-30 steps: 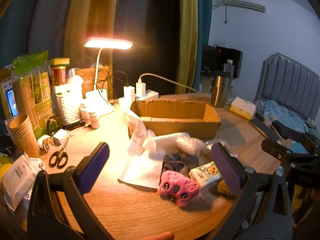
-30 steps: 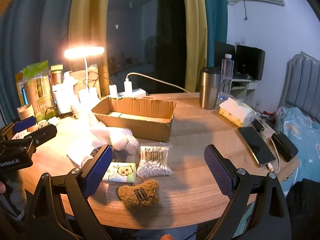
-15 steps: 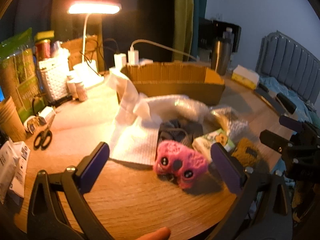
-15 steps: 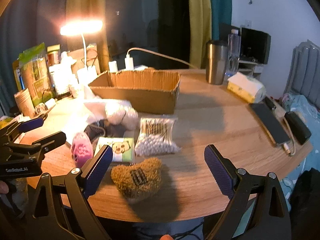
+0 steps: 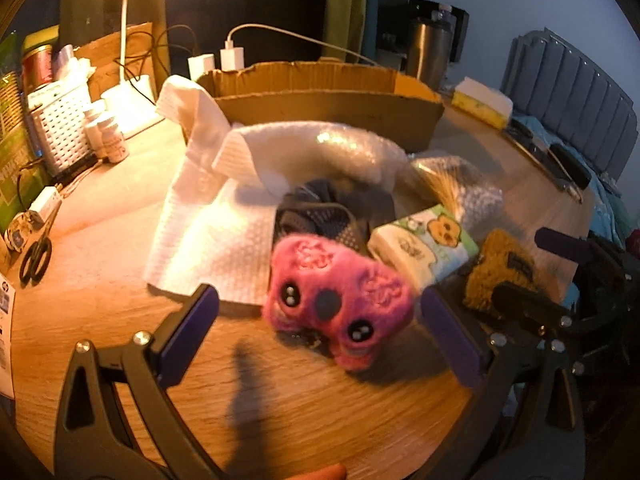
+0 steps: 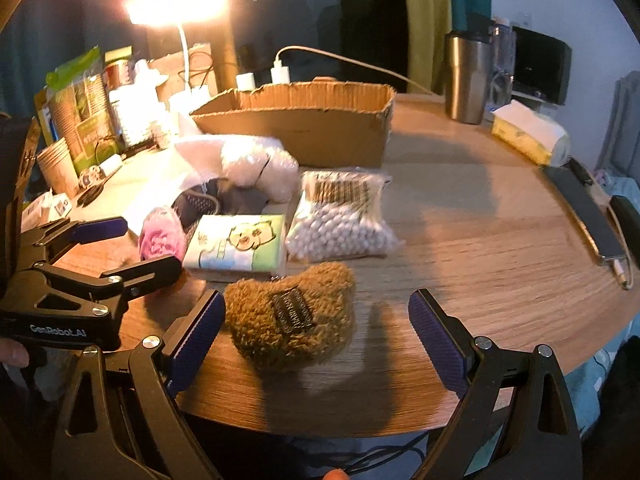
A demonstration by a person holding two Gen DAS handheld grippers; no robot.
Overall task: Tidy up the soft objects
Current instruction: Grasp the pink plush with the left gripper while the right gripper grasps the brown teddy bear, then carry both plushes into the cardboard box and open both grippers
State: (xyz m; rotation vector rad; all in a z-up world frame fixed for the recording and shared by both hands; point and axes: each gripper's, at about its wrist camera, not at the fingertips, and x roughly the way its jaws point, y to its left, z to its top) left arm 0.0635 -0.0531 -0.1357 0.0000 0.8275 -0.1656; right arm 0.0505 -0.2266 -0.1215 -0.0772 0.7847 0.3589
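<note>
A pink plush toy lies on the round wooden table, just ahead of my open left gripper; it also shows in the right wrist view. A brown fuzzy plush lies between the open jaws of my right gripper, nearer the left finger; it also shows in the left wrist view. A tissue pack, a bag of cotton swabs, a dark mesh item and white cloth lie behind. An open cardboard box stands further back.
A lit desk lamp, a white basket, small bottles, paper cups and scissors crowd the left. A steel tumbler, a tissue box and a phone are on the right.
Both grippers have moved forward and down towards the table. The pink plush now lies close before the left jaws, and the brown plush has come between the right jaws. Both stay open.
</note>
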